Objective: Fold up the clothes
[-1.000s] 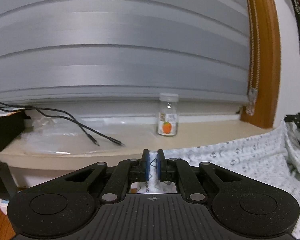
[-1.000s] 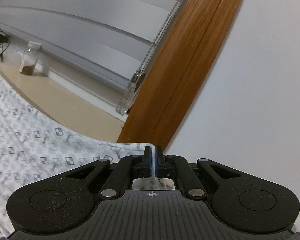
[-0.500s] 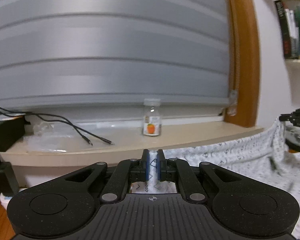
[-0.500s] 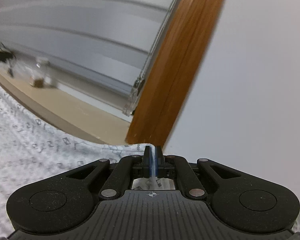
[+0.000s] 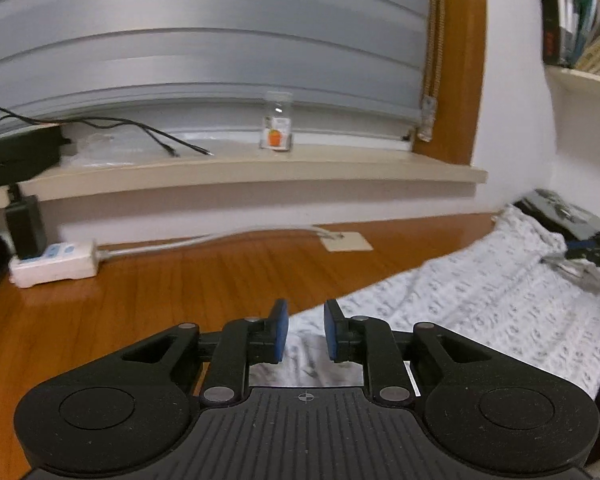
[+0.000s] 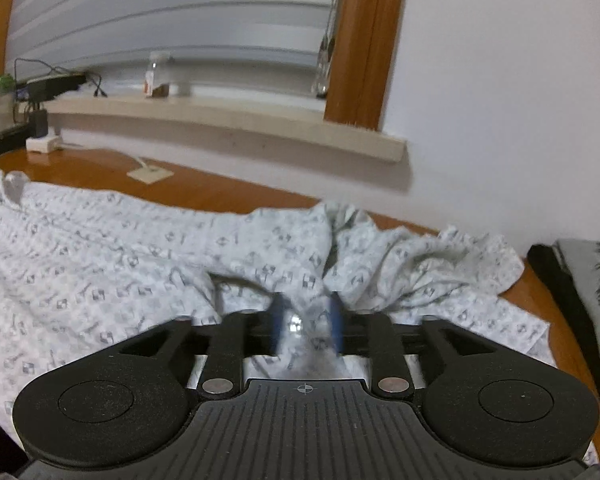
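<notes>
Two hand-held grippers, left [image 5: 303,330] and right [image 6: 306,322], both parted, gripping nothing, over patterned garment [image 6: 100,264] on floor [image 5: 160,280]; thin, limp fabric, best pinched at edges.

Two grippers are counted: the left gripper [image 5: 304,330] at 6 o'clock in the left wrist view, and the right gripper [image 6: 306,320] at 6 o'clock in the right wrist view. One white patterned garment [image 6: 120,256] is counted on the wooden floor [image 5: 140,300]. One dark folded garment [image 6: 588,280] is seen at 3 o'clock. One glass jar [image 5: 278,122] is counted on the window sill [image 5: 260,170] at 12 o'clock. One white power strip [image 5: 54,266] is counted at 9 o'clock, and one floor outlet plate [image 5: 346,242] near centre.
</notes>
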Motion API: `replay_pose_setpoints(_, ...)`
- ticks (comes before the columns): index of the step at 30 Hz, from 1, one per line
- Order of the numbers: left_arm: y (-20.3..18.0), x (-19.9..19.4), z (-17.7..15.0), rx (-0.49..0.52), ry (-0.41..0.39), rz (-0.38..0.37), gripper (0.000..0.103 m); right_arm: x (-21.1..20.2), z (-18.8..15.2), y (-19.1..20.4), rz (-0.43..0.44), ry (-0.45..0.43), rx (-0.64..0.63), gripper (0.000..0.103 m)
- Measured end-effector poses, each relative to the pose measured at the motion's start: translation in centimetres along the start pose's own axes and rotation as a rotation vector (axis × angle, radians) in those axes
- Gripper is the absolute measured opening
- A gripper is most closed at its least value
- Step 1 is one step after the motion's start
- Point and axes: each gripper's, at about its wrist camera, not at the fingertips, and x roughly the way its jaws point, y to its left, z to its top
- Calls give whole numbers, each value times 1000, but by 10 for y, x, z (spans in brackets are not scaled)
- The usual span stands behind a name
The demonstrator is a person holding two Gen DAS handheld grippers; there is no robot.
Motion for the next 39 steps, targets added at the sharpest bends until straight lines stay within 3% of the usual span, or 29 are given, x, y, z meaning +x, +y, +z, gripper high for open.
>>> replay_pose_setpoints(5, 7, 6, 2, -46, 6, 7, 35, 15, 16, 26, 53, -14, 8, 55)
replay_pose_setpoints(13, 10, 20, -18, -81, 85, -8, 35, 60, 40, 87, 189, 7, 7, 55)
replay_pose_setpoints(18, 14, 13, -27, -62, 137, 4, 35, 88, 61, 149, 323, 34, -79, 56)
replay_pose_setpoints(24, 22, 5, -34, -65, 140, 26, 38, 96, 90, 234, 501, 42, -200, 56)
replay_pose_setpoints(33, 25, -1, -39, -67, 131, 23, 42, 102, 106, 321, 633, 83, -365, 55)
replay_pose_setpoints(35, 26, -2, -40, -65, 131, 18, 42, 106, 108, 331, 654, 98, -378, 48)
replay_pose_setpoints(36, 26, -2, -41, -64, 131, 15, 42, 108, 109, 333, 662, 103, -372, 40)
replay_pose_setpoints(37, 27, -2, -41, -62, 132, 13, 42, 111, 110, 335, 670, 107, -366, 17)
replay_pose_setpoints(38, 27, -2, -41, -58, 134, 12, 42, 112, 112, 335, 662, 99, -357, 7)
replay_pose_setpoints(39, 27, -2, -41, -55, 136, 10, 42, 112, 114, 335, 649, 87, -347, 6)
